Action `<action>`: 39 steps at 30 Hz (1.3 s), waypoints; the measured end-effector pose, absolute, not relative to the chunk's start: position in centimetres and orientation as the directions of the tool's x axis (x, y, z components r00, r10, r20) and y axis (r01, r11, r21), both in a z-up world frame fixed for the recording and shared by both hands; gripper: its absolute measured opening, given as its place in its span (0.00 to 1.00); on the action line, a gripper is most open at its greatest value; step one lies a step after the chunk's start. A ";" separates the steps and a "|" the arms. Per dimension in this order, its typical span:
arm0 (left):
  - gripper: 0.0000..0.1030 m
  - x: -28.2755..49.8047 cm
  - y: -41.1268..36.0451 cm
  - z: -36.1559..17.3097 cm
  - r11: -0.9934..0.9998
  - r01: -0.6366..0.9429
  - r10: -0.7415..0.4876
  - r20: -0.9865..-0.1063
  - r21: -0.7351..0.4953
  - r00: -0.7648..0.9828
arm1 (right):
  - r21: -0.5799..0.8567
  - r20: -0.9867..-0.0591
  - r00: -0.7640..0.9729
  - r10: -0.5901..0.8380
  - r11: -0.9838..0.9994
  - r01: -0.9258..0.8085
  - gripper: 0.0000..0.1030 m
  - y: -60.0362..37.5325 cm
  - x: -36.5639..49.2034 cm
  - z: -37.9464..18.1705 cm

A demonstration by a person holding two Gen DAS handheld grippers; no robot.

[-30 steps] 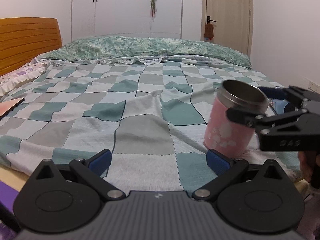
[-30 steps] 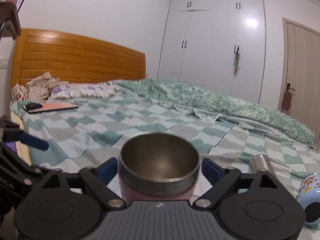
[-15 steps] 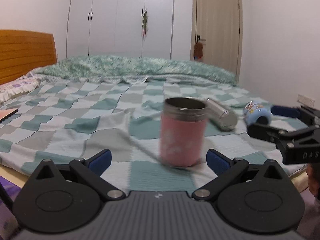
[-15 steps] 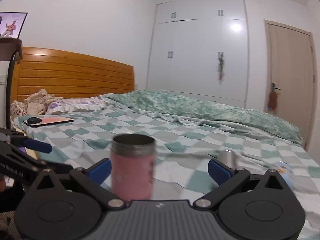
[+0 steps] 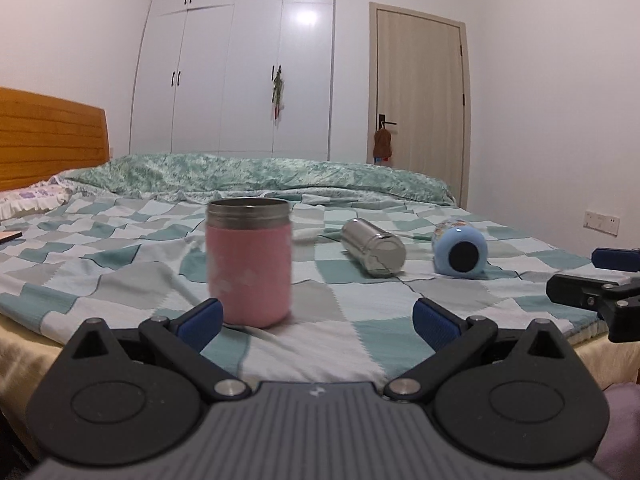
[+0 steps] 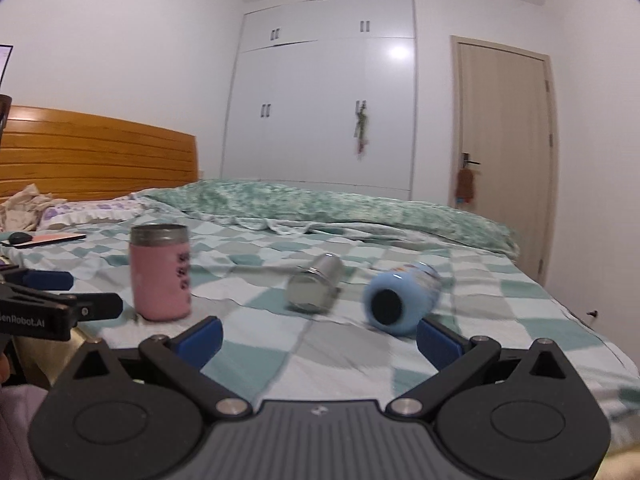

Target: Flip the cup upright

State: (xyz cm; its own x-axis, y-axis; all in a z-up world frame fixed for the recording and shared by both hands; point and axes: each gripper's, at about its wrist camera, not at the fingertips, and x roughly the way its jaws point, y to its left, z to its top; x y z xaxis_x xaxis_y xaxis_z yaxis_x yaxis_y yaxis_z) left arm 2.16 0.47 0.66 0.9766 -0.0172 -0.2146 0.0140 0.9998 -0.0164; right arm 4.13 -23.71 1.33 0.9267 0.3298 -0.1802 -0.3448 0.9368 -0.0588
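A pink cup [image 5: 249,262] with a steel rim stands upright on the checked bedspread [image 5: 120,268], near the bed's front edge; it also shows in the right wrist view [image 6: 161,273]. A steel cup [image 5: 373,253] and a light blue cup [image 5: 460,253] lie on their sides to its right; both show in the right wrist view, steel [image 6: 316,288] and blue [image 6: 400,298]. My left gripper [image 5: 318,320] is open and empty, just in front of the pink cup. My right gripper [image 6: 318,338] is open and empty, in front of the lying cups.
A folded green quilt [image 5: 256,174] lies across the far side of the bed. A wooden headboard [image 6: 96,156] is at the left, with pillows [image 6: 92,212] and a flat pink item [image 6: 48,239] near it. A door [image 5: 420,100] and wardrobe [image 5: 248,60] stand behind.
My right gripper let go of the pink cup, which now stands upright alone. Both grippers have pulled back from the bed, bringing the two lying cups into view.
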 end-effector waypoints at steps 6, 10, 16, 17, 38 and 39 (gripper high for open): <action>1.00 1.7 -0.7 0.0 1.000 0.010 -0.006 -0.189 0.020 0.982 | -0.044 -0.139 0.942 0.305 0.949 -0.313 1.00 -25.3 2.9 -0.2; 1.00 1.3 -1.3 -0.2 0.999 0.009 -0.001 -0.169 0.046 0.986 | -0.034 -0.113 0.948 0.297 0.952 -0.303 1.00 -25.6 2.7 -0.3; 1.00 0.8 -1.9 -0.4 0.997 0.018 -0.006 -0.150 0.076 0.989 | -0.024 -0.101 0.951 0.291 0.955 -0.295 1.00 -25.4 2.6 -0.1; 1.00 0.8 -1.9 -0.4 0.997 0.018 -0.007 -0.149 0.074 0.989 | -0.024 -0.098 0.952 0.290 0.956 -0.294 1.00 -25.4 2.6 -0.1; 1.00 0.8 -1.6 -0.3 0.998 0.019 -0.010 -0.145 0.059 0.989 | -0.041 -0.096 0.953 0.288 0.955 -0.293 1.00 -25.1 2.2 -0.3; 1.00 0.8 -1.6 -0.3 0.998 0.019 -0.011 -0.145 0.059 0.989 | -0.040 -0.096 0.953 0.288 0.955 -0.293 1.00 -25.1 2.3 -0.3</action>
State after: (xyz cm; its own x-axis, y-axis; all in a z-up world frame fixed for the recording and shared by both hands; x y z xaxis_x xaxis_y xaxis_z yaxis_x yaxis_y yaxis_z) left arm 0.77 -1.64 -0.29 0.9894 -0.0108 -0.1447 0.0195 0.9981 0.0591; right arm 2.25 -25.05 -0.30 0.9528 0.2880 -0.0962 -0.2928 0.9553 -0.0405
